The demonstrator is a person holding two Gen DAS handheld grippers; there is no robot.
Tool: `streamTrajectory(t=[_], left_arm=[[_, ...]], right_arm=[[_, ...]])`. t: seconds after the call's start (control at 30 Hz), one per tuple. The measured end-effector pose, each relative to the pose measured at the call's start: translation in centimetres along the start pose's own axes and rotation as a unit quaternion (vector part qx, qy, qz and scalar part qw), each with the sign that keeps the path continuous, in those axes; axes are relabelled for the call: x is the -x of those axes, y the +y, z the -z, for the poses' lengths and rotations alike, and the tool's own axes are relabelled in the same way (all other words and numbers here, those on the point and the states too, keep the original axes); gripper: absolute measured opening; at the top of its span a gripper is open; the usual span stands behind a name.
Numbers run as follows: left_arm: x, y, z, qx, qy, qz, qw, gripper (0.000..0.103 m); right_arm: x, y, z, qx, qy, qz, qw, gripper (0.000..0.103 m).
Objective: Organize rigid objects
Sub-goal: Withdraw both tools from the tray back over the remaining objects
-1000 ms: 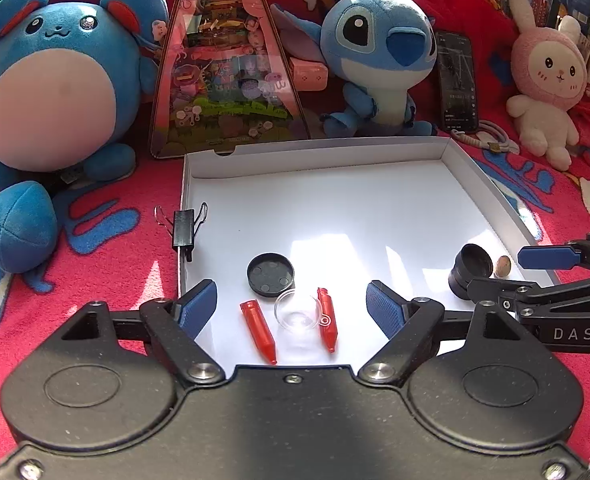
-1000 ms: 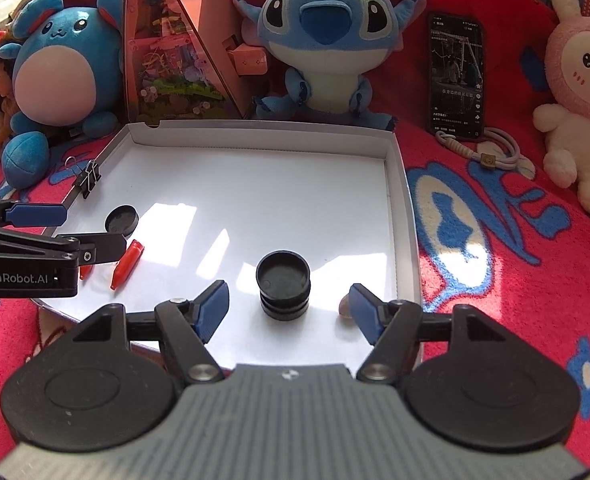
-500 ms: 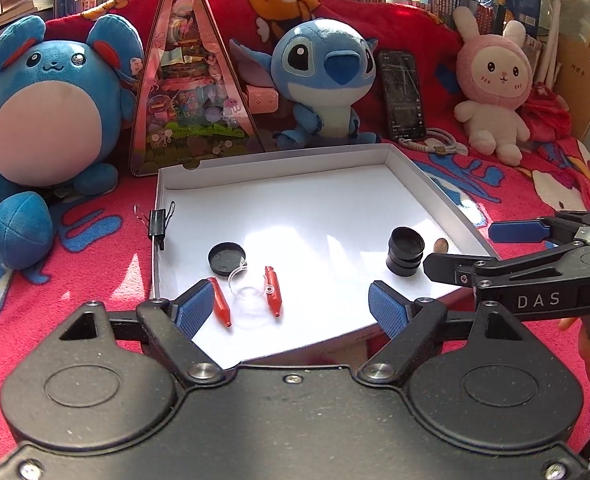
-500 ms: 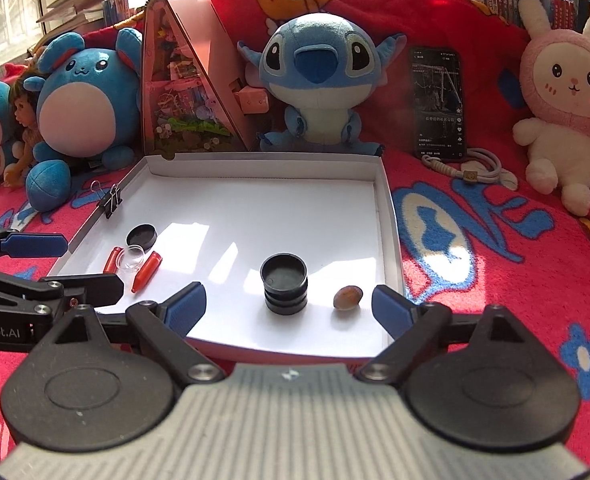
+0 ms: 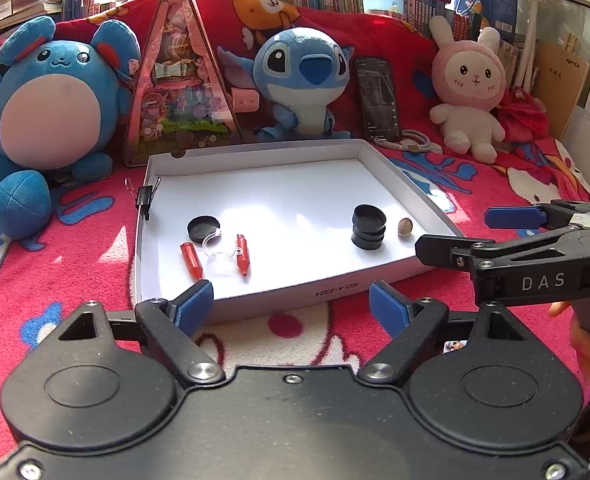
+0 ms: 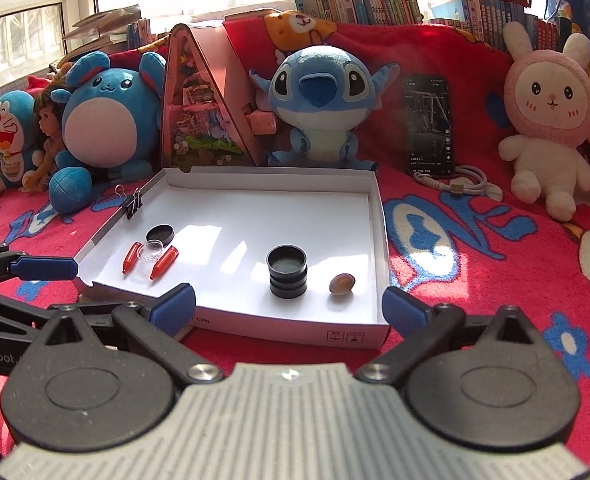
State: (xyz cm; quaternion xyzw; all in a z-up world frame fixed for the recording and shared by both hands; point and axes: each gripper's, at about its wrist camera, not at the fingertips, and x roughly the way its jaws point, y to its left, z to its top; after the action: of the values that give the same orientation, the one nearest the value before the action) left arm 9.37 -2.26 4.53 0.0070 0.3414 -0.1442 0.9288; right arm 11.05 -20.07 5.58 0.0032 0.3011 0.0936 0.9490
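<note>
Rigid objects lie in the white box [image 6: 379,216] on the red blanket [image 6: 475,264], and nearest to us our two grippers hang short of its front wall. Our left gripper [image 5: 291,306] has its jaws spread with nothing between them; our right gripper [image 6: 289,306] has just been opening its jaws, which stand wide and empty too. In the left wrist view the right gripper's arm reads "DAS", and in the right wrist view the left one's shows part of "nRobot". The box's front wall bears "NO.A-224", seen upside down. Inside, toward the front right, we see a black ribbed cylinder [image 6: 287,272] standing upright with a small brown pebble-like piece [image 6: 341,283] just beside it. At the left lie two red pointed caps [image 6: 147,261] either side of a clear round dish [image 6: 153,249], with a black round lid [image 6: 160,234] just behind. A black binder clip [image 6: 134,208] grips the box's left wall. Beyond the box stand a blue plush [image 6: 319,104], a phone [image 6: 430,120], a pink rabbit plush [image 6: 547,120] and rows of books whose spines we cannot read.
</note>
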Motion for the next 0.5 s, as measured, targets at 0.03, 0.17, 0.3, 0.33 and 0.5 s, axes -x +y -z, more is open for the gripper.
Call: streamTrajectory(t=[0.03, 0.17, 0.3, 0.33, 0.5], left_arm=[[0.1, -0.1, 0.3, 0.003, 0.001, 0.002, 1.0000, 0.084], [0.6, -0.2, 1.6, 0.020, 0.006, 0.012, 0.9997, 0.084], [1.4, -0.4, 3.0, 0.020, -0.007, -0.001, 0.9998, 0.085], [1.5, -0.5, 3.3, 0.019, -0.009, -0.003, 0.9998, 0.085], [2.0, -0.5, 5.0, 0.022, -0.003, -0.009, 0.9997, 0.085]], right_arm=[[0.2, 0.0, 0.3, 0.000, -0.003, -0.001, 1.000, 0.103], [0.9, -0.1, 1.3, 0.001, -0.012, 0.000, 1.000, 0.103], [1.7, 0.0, 2.4, 0.011, -0.021, 0.003, 1.000, 0.103], [1.9, 0.1, 2.7, 0.014, -0.023, 0.005, 1.000, 0.103], [2.6, 0.4, 4.3, 0.021, -0.031, 0.003, 0.999, 0.103]])
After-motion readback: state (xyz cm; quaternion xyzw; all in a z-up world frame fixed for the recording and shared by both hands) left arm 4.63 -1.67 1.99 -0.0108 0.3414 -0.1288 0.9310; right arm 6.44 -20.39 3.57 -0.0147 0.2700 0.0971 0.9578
